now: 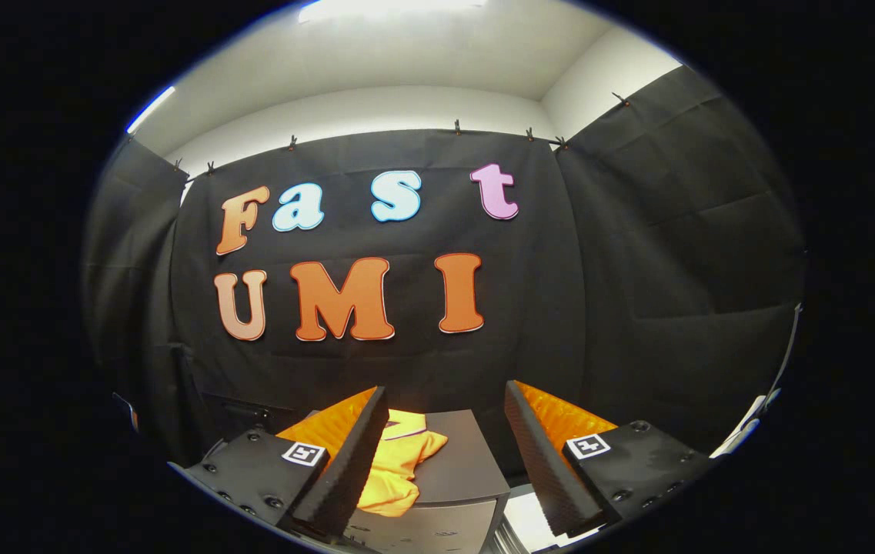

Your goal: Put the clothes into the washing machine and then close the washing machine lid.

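A yellow-orange garment (pixel 399 469) lies crumpled on the flat dark top of a grey washing machine (pixel 462 462), hanging a little over its front edge. My gripper (pixel 445 400) is held above and in front of the machine, its two fingers spread wide apart with nothing between them. The garment sits just beyond and below the left finger (pixel 352 454), partly hidden behind it. The right finger (pixel 541 454) stands off past the machine's right side. Whether that dark top is a lid, I cannot tell.
Black cloth walls close the booth behind and on both sides of the machine. A pale floor strip (pixel 529 519) shows to the right of the machine, and a white edge (pixel 745 431) runs along the far right.
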`<move>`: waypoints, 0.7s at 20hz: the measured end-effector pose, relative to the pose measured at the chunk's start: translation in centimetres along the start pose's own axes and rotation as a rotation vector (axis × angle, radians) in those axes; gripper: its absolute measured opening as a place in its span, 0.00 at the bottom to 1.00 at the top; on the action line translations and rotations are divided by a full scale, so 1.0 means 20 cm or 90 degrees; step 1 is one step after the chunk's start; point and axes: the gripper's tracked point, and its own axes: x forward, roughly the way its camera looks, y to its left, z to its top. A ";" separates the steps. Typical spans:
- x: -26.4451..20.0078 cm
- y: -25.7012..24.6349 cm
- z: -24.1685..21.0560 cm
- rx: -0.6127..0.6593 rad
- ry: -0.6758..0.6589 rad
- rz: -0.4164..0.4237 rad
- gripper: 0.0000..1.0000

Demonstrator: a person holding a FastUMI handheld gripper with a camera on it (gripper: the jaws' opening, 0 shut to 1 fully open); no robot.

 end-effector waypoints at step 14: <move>-0.04 -0.05 0.04 0.004 -0.002 -0.013 0.98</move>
